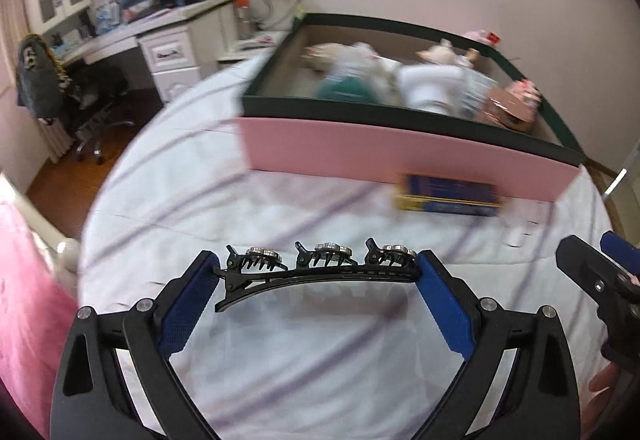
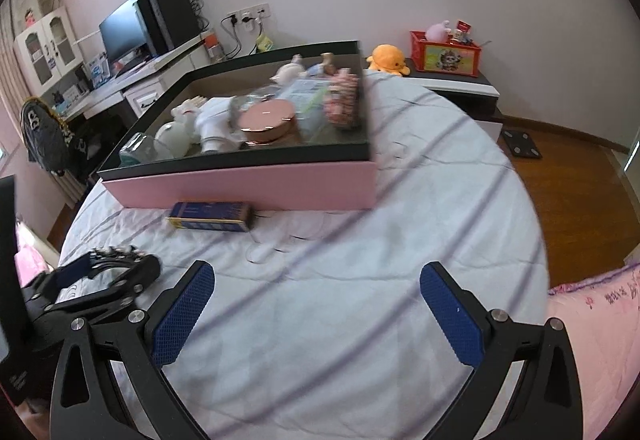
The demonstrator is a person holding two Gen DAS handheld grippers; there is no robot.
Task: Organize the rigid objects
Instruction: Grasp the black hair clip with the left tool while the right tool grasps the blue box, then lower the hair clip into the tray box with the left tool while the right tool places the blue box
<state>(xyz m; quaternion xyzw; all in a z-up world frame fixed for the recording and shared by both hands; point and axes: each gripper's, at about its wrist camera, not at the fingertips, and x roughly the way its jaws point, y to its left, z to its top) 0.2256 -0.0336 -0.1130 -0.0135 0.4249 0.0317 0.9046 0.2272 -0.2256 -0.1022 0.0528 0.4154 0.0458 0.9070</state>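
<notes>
My left gripper (image 1: 318, 272) pinches a long black hair clip (image 1: 316, 266) end to end above the bed (image 1: 280, 208); my right gripper (image 2: 316, 304) is spread and empty. The box (image 2: 248, 188) already holds many items. I'd say the clip and the blue carton (image 2: 210, 216) beside the box remain.

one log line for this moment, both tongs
left tongs: shut on hair clip end to end | right tongs: open, empty, above bed | blue box: on bed against pink tray
</notes>
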